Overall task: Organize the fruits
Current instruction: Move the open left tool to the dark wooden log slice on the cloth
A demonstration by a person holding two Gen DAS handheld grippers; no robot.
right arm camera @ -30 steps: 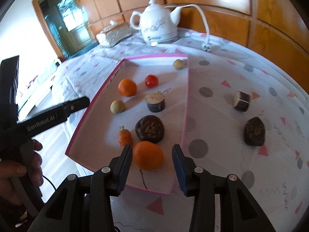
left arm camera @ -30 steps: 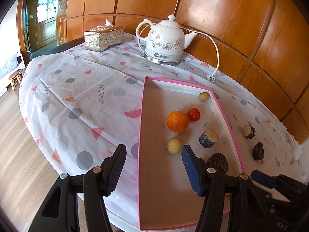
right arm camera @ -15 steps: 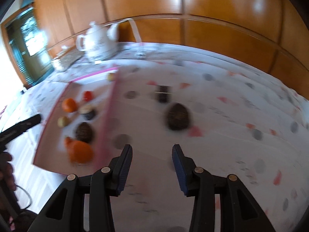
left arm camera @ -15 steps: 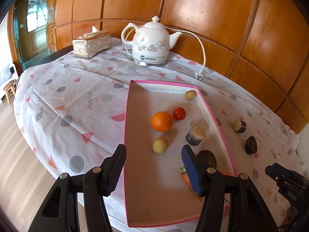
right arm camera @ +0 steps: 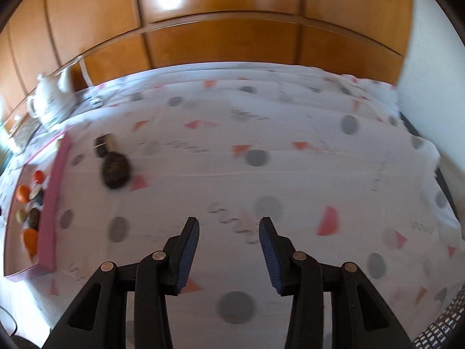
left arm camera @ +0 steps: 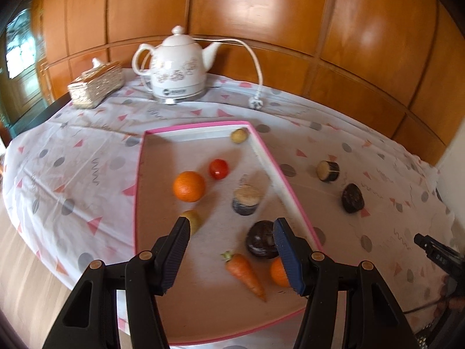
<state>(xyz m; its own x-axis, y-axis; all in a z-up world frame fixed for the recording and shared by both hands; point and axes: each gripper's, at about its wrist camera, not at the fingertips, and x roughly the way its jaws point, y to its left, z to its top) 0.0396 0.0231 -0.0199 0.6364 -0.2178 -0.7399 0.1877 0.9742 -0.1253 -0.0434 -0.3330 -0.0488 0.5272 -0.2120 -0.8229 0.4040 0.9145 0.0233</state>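
We see both claws apart, gripping nothing: left gripper (left arm camera: 231, 228) over the tray (left arm camera: 284, 171) (fruit inside), right gripper (right arm camera: 229, 228) over bare cloth (right arm camera: 290, 174).

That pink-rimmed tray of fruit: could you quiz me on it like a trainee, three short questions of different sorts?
1. True or false: the orange carrot lies outside the pink-rimmed cardboard tray.
2. How many dark items lie on the patterned tablecloth beside the tray? A one, B two, C four.
3. Fill in: the right gripper holds ____.

Key: 1 false; 2 B, the dark round fruit and dark cut cylinder; 3 nothing.
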